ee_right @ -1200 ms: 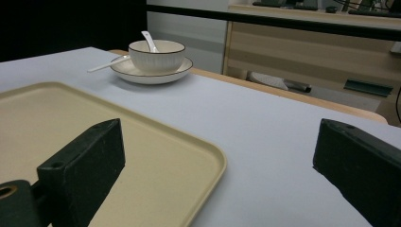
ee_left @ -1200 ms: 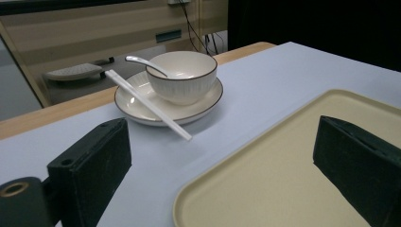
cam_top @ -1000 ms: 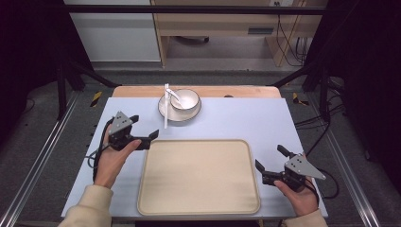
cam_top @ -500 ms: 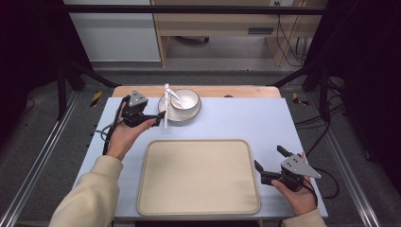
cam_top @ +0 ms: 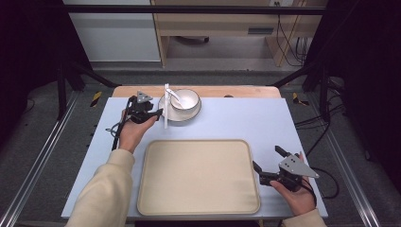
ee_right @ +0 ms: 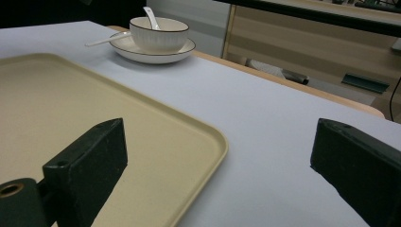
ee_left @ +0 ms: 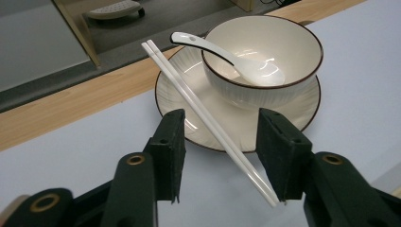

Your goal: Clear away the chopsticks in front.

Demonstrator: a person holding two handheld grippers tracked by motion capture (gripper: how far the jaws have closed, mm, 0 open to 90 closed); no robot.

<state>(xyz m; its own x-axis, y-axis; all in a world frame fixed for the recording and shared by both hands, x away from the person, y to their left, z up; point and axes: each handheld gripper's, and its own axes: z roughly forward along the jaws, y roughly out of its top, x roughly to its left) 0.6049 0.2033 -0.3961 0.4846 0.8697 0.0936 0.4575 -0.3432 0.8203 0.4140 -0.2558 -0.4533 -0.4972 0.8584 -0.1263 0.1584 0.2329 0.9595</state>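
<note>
The chopsticks (ee_left: 208, 118) are a thin white pair lying side by side, their far ends propped across the rim of a white saucer (ee_left: 293, 116) and their near ends down on the pale blue tabletop (cam_top: 246, 118). A white bowl (ee_left: 265, 56) with a dark rim stands on the saucer and holds a white spoon (ee_left: 227, 54).

The left tool (ee_left: 222, 151) has travelled from beside the tray (cam_top: 198, 177) up to the saucer; its jaws have just been closing, and now straddle the chopsticks' near ends without clamping them. The right tool (cam_top: 267, 165) gapes wide, empty, at the tray's right corner as before.
</note>
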